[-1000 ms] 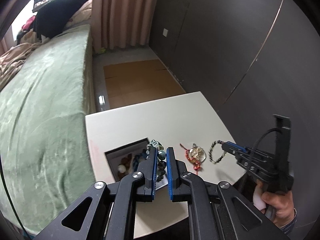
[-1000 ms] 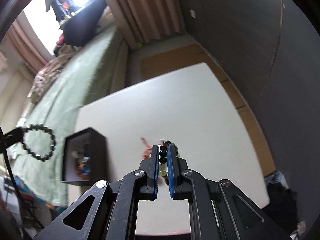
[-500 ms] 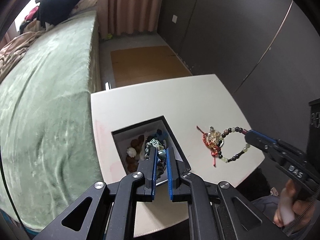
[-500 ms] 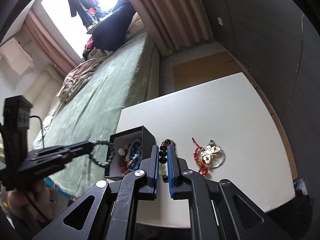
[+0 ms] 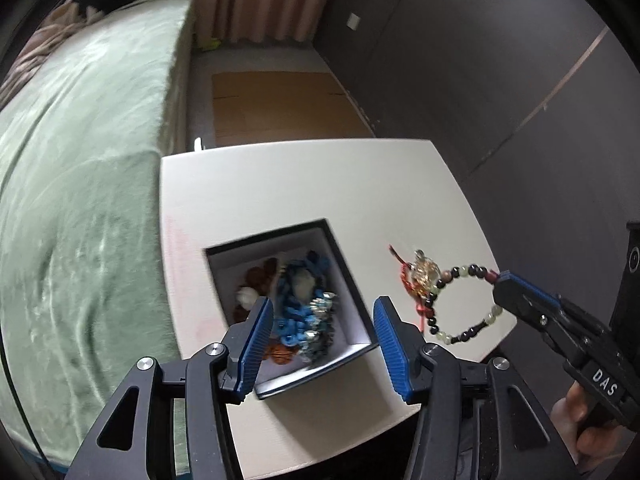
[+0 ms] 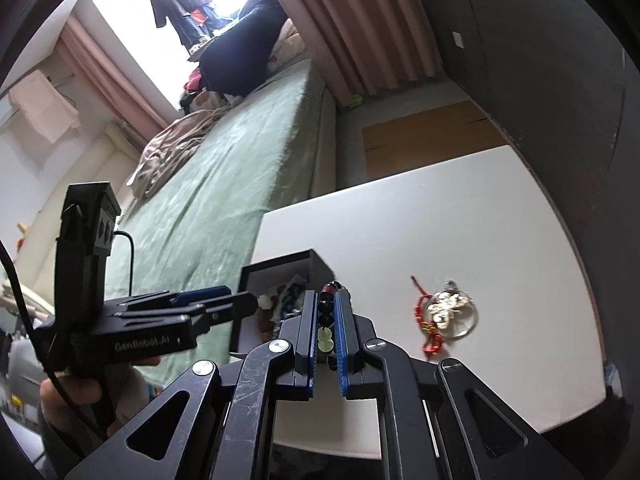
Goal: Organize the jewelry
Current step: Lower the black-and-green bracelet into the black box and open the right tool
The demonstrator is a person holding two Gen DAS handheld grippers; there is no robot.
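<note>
Black box (image 5: 347, 276), open-topped with a white lining, sits on the white table (image 5: 304, 184) near its bed-side edge; inside lies a heap of jewelry (image 5: 304, 308), blue cord and beads, brown and pale pieces, individual items hard to separate. Left gripper (image 5: 323, 330) poised over the box, jaws just opened to a moderate gap, nothing between the pads; the heap shows through the gap. Beaded bracelet (image 5: 460, 304), dark and pale green beads, hangs from the right gripper (image 6: 325, 322), whose jaws are clamped tight on a few of its beads, above the table to the right of the box. Butterfly pendant with red cord (image 6: 446, 310) lies flat on the table beside the box. Green bed (image 5: 72, 184) borders the table's far side.
</note>
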